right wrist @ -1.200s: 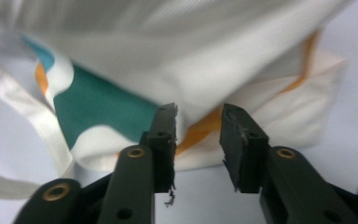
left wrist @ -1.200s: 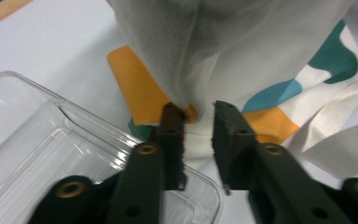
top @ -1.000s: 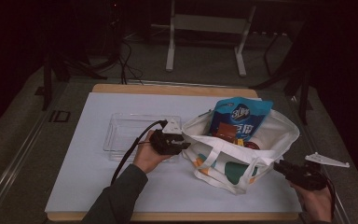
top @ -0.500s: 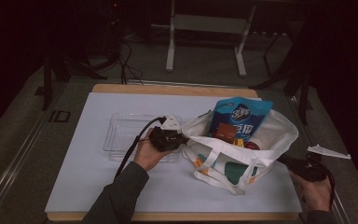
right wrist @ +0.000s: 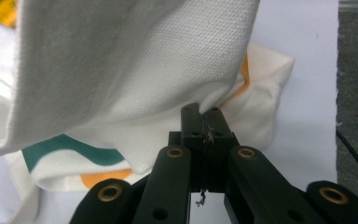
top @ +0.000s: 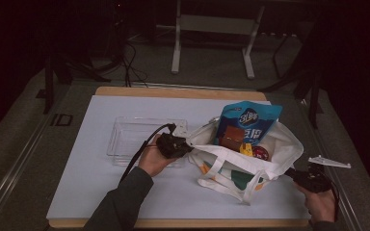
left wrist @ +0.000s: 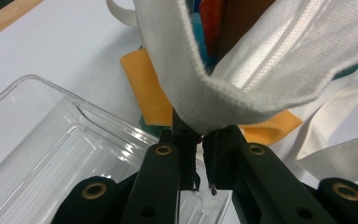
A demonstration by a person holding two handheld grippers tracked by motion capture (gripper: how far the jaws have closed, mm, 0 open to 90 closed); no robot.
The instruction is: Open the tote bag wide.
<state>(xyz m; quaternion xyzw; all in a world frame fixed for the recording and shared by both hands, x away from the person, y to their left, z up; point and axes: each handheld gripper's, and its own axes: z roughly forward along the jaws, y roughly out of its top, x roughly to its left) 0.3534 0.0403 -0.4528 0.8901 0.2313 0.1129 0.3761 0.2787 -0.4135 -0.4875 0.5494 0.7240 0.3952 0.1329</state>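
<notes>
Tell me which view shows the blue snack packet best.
The high view: the blue snack packet stands upright in the open white tote bag, its printed front facing the camera. The left gripper view catches, at most, slivers of the bag's contents; the right gripper view shows bag cloth.

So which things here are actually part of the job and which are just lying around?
In use:
- white tote bag, its rim pinched on both sides
- left gripper and right gripper, both clamped on the bag's fabric
- blue snack packet and other packets standing in the bag

Lying about:
- clear plastic tray, beside the bag
- white mat underneath
</notes>
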